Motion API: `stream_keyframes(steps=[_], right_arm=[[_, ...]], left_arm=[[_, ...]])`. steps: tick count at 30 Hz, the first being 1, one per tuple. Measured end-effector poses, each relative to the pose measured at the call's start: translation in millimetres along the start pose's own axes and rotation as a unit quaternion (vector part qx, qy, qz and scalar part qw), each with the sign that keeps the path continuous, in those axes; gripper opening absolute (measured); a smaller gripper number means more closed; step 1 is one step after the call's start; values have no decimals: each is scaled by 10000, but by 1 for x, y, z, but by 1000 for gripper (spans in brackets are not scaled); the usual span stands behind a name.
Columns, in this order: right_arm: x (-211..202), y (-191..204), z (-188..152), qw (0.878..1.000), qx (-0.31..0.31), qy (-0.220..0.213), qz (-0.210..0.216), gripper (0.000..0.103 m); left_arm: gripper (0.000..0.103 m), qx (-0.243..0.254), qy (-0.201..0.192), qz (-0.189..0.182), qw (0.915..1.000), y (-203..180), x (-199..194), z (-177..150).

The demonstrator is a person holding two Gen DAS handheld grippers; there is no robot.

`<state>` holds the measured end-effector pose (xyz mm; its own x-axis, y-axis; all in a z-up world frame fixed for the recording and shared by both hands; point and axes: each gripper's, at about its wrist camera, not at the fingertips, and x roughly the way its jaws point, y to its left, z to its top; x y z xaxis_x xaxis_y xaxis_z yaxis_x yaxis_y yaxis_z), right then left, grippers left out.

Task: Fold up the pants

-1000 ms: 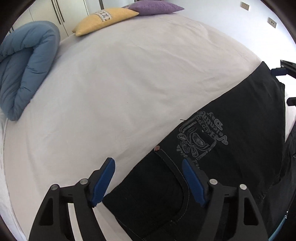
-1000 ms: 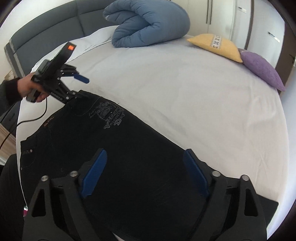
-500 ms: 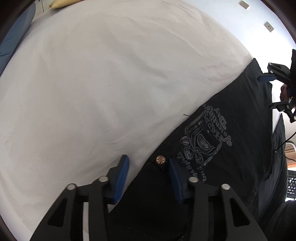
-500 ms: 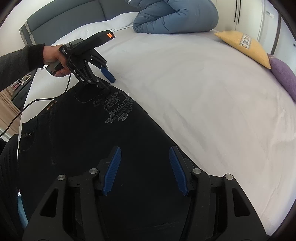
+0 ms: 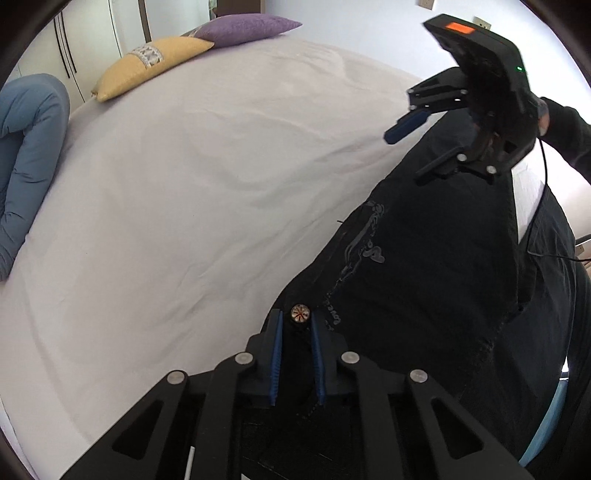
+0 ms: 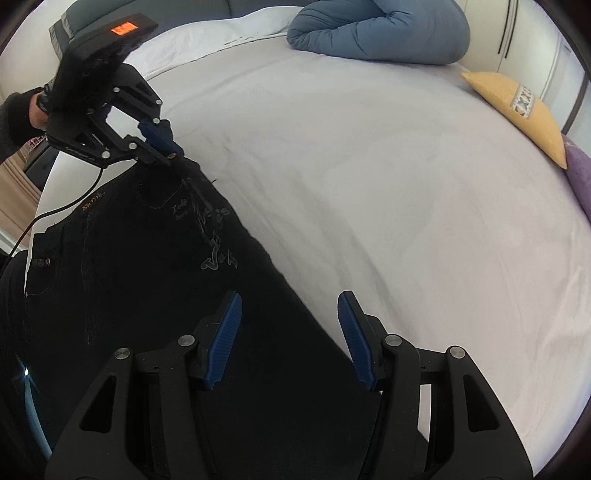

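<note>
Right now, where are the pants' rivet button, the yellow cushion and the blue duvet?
rivet button (image 5: 300, 313), left wrist view, its face.
yellow cushion (image 6: 524, 110), right wrist view, its top.
blue duvet (image 6: 380, 33), right wrist view, its bulge.

Both wrist views sit close over the black denim pants (image 5: 424, 280) (image 6: 147, 280), facing across the white bedsheet (image 5: 184, 184) (image 6: 369, 184); each apparently sees the opposite gripper.

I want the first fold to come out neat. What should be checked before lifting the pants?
1. Left tool shut on the pants edge near the rivet: ok.
2. Right tool gripping cloth: not ok, fingers open around the leg edge.
3. Fabric flat: not ok, lifted and creased by the left tool.
4. Sheet beside the pants free of things: ok.
5. Cable off the cloth: cannot tell.
</note>
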<state>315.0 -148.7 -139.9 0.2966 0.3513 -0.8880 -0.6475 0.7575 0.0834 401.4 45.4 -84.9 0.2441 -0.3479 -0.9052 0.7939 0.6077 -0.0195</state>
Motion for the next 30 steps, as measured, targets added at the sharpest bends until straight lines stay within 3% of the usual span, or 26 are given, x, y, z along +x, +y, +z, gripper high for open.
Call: stream_keyframes(steps=[5, 7, 9, 13, 15, 18, 25, 30], right_arm=[[19, 11, 18, 9990, -338, 293, 81, 53], [23, 13, 24, 9983, -417, 393, 144, 46], [26, 15, 27, 9976, -463, 476, 183, 31], [28, 16, 27, 9966, -477, 647, 162, 25], [25, 16, 24, 9967, -461, 650, 168, 12], [17, 23, 21, 9961, -599, 642, 68, 4], [-7, 57, 9, 9913, -1150, 614, -201, 2], [-23, 112, -10, 9744, -2047, 660, -657, 2]], left_arm=[[15, 69, -119, 59, 9999, -11, -9, -12], [15, 78, -137, 48, 9999, -9, -10, -13], [14, 68, -157, 35, 9998, -2, -18, -22], [14, 46, -210, -27, 9998, -1, -27, -34], [14, 40, -207, -24, 9998, -1, -27, -36], [14, -5, -226, -44, 9997, -2, -26, -37], [13, 154, -253, 63, 9995, -13, -36, -45], [13, 505, -179, 196, 9984, -44, -51, -66]])
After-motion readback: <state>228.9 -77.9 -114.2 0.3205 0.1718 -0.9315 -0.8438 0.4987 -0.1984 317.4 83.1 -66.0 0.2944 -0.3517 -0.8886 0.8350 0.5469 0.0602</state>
